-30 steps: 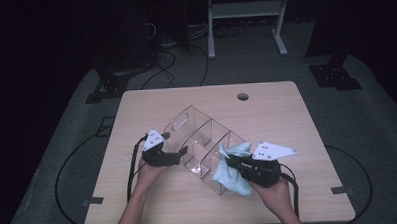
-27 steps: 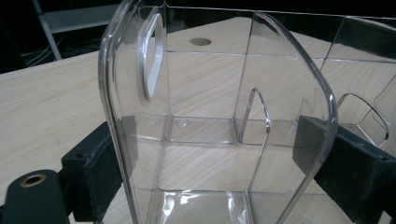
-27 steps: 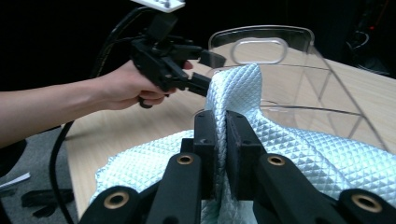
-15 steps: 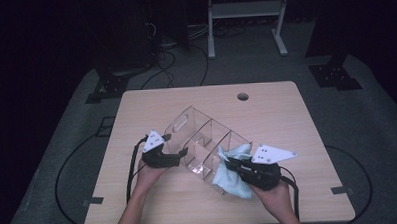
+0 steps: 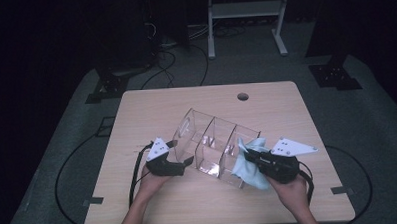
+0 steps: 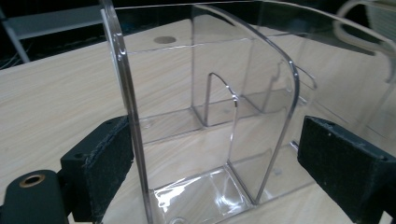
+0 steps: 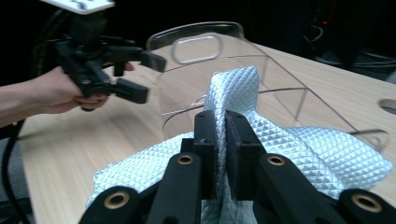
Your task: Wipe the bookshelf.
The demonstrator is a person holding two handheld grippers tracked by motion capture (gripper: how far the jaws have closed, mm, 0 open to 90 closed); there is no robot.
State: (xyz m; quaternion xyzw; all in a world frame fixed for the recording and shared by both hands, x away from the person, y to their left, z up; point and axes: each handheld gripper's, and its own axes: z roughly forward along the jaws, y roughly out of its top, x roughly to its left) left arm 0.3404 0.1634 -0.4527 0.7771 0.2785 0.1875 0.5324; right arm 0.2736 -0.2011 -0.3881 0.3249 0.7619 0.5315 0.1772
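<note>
On the near half of the wooden table (image 5: 136, 109), a clear acrylic organizer (image 5: 210, 141) lies at a slant, its three compartments running from upper left to lower right. At its left end, the left gripper (image 5: 187, 162) has its jaws spread wide around the organizer's end wall; in the left gripper view the wall stands between the two pads (image 6: 105, 163), the left pad just beside the edge and the right one a little apart from it, so whether they press on it I cannot tell. Farther right, against the organizer's right end, hangs a pale blue quilted cloth (image 5: 251, 165). The right gripper (image 5: 249, 159) is clenched tight on a fold of that cloth, which bunches up between the black jaws and spills down on both sides, touching the clear curved wall.
</note>
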